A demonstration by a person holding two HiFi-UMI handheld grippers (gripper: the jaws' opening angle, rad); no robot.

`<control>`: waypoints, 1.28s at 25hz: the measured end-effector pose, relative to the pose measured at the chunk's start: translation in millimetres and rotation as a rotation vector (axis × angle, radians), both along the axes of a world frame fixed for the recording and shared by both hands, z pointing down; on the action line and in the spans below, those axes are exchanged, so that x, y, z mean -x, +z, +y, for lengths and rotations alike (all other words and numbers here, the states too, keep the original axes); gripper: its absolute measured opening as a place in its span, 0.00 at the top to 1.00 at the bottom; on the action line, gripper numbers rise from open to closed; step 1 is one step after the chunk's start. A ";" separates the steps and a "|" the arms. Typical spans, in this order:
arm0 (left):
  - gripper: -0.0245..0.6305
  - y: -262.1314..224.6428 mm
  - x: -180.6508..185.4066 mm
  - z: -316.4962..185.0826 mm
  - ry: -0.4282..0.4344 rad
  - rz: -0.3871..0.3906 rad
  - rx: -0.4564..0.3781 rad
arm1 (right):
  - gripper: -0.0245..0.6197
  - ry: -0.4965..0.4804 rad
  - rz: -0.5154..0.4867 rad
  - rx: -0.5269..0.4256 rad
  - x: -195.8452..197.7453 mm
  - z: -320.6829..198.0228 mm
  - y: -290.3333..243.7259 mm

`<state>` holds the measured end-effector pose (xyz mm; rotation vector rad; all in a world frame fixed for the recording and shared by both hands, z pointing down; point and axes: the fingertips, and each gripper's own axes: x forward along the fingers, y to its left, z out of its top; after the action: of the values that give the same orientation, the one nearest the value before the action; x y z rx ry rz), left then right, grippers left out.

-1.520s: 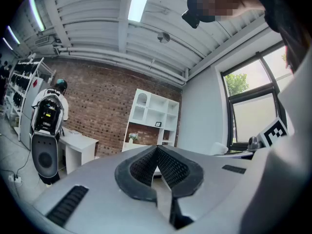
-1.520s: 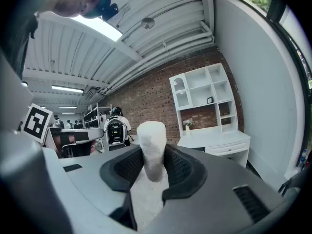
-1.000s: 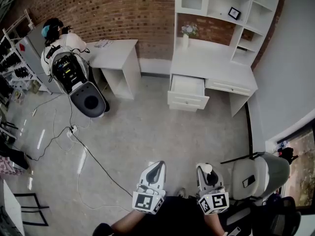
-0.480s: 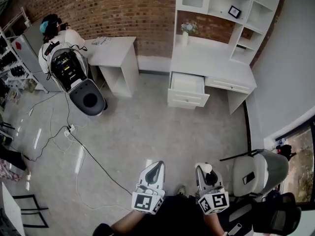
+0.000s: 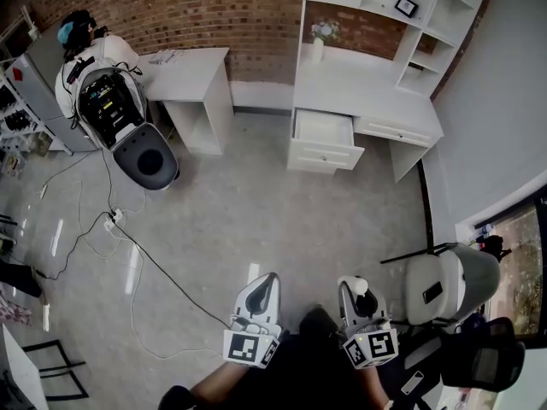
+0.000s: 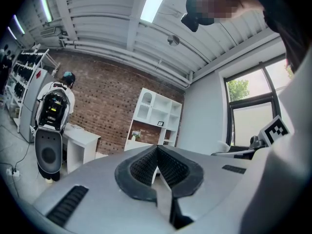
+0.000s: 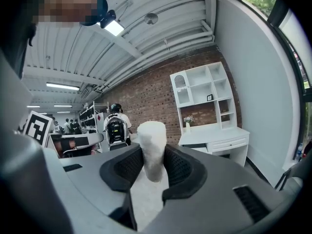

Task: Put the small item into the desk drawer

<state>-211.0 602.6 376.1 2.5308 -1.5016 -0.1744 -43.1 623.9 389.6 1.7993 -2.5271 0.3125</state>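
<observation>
Broadly, open grey floor (image 5: 256, 203) lies between the two claws at the near edge and the furniture along the brick wall (image 5: 188, 11); one black cable (image 5: 162, 276) crosses it on the left side, and one chair (image 5: 449, 289) stands just beside the right claw. Claws, two: left claw (image 6: 156, 152), pads clenched together with nothing between them; right claw (image 7: 152, 156), clenched on one small white item (image 7: 150, 139), which stands upright between the pads with its rounded top above them. Both are held side by side, near each other and well apart from the furniture. Desk surface (image 5: 376, 92), one, white, set against the wall at the far right, its front edge facing the open floor. Drawers, two: one drawer (image 5: 323, 129) on the left side, pulled out past the front edge into the floor space, only its white inside showing; one shut drawer (image 5: 395, 132) to its right. Shelf unit (image 5: 427, 24), one, white, rising from the back of the desk surface, holding one small dark picture frame (image 5: 406, 6) in an upper compartment. Vase (image 5: 318, 49), one, with flowers, at the back left of the desk surface. Smaller white surface (image 5: 188, 67), one, left of the desk surface against the wall. Person with backpack (image 5: 98, 84), one, at the far left.
</observation>
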 end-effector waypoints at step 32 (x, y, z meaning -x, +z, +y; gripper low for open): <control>0.93 3.1 -160.3 -238.7 -0.042 -0.071 0.017 | 0.74 -0.108 -0.024 -0.033 -147.8 -259.0 10.9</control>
<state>-50.7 363.9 379.2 2.5185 -1.5762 -0.0791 104.7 364.9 400.6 1.6713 -2.6493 0.2921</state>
